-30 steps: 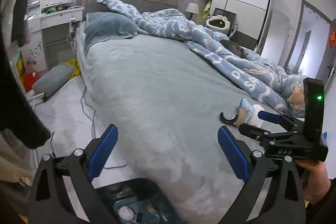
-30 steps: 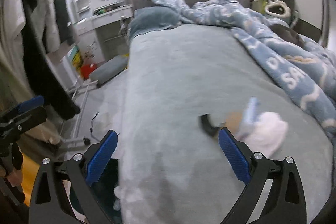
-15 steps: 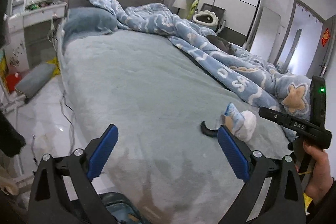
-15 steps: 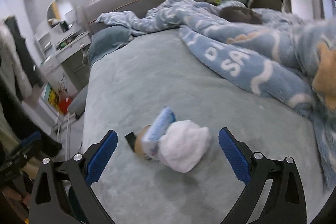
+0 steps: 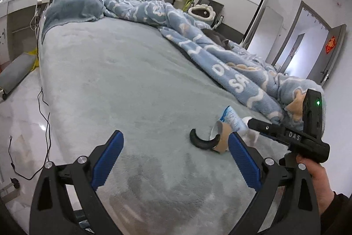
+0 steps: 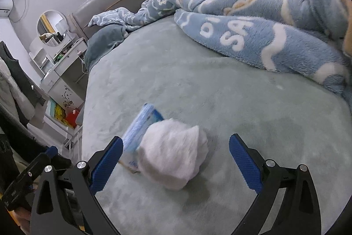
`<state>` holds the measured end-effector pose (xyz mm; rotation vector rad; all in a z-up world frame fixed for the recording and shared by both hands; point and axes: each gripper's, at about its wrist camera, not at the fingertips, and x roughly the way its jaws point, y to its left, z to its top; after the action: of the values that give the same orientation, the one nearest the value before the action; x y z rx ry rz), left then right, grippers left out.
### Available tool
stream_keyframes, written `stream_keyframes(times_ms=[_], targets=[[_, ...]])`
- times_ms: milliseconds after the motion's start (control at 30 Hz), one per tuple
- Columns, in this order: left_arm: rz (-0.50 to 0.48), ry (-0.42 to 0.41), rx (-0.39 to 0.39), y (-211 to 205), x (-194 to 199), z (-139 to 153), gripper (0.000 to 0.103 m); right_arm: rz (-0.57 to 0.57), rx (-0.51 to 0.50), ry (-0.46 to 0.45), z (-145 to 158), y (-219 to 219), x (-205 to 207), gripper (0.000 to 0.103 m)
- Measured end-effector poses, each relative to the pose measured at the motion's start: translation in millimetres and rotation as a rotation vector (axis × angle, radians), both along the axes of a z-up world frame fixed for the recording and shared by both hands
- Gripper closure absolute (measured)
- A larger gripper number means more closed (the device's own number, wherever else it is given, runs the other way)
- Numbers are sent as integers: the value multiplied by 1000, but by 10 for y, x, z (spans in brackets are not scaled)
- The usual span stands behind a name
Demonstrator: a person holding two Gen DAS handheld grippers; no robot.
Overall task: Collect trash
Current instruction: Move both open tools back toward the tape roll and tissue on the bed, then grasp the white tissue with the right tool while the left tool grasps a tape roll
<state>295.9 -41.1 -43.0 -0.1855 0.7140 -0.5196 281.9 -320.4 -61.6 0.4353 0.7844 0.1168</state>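
In the left wrist view, the left gripper fills the lower frame, its blue pads spread wide with only grey bed cover between them. Right of centre on the cover lie a black curved piece, a cardboard roll and a blue packet, all touching. At the right edge a hand holds the right gripper's body, marked "DAS" in white. The blue blanket at upper right shows the letters "D" and "S"; the rest is folded away.

In the right wrist view, the right gripper is spread wide around a crumpled white tissue wad on the bed, no pad touching it. The blue packet leans against the wad's left side, its print too blurred to read.
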Motion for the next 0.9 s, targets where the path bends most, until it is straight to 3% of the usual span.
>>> stream_keyframes(times_ms=[33,67,167,267,333,733,900], targets=[[1,9,6,-14,18,-30,6,4,-5,13,-34,-8,40,10],[3,23,17,-33,43,-66,6,11,-11,20,-58,-7,65,22],[-2,51,50,-72,93,-145,6,33,14,41,-154,-21,115,29],[-20,81,58,-131,130,-245,6,61,72,49,-212,-31,107,48],[-31,97,51,-166,140,-290,6,62,81,38,-170,-56,68,52],[-66,77,99,-526,138,-385,6,5,67,-11,22,-366,-116,53],[-46,97,79,-596,214,-467,7,6,67,-19,54,-462,-166,53]])
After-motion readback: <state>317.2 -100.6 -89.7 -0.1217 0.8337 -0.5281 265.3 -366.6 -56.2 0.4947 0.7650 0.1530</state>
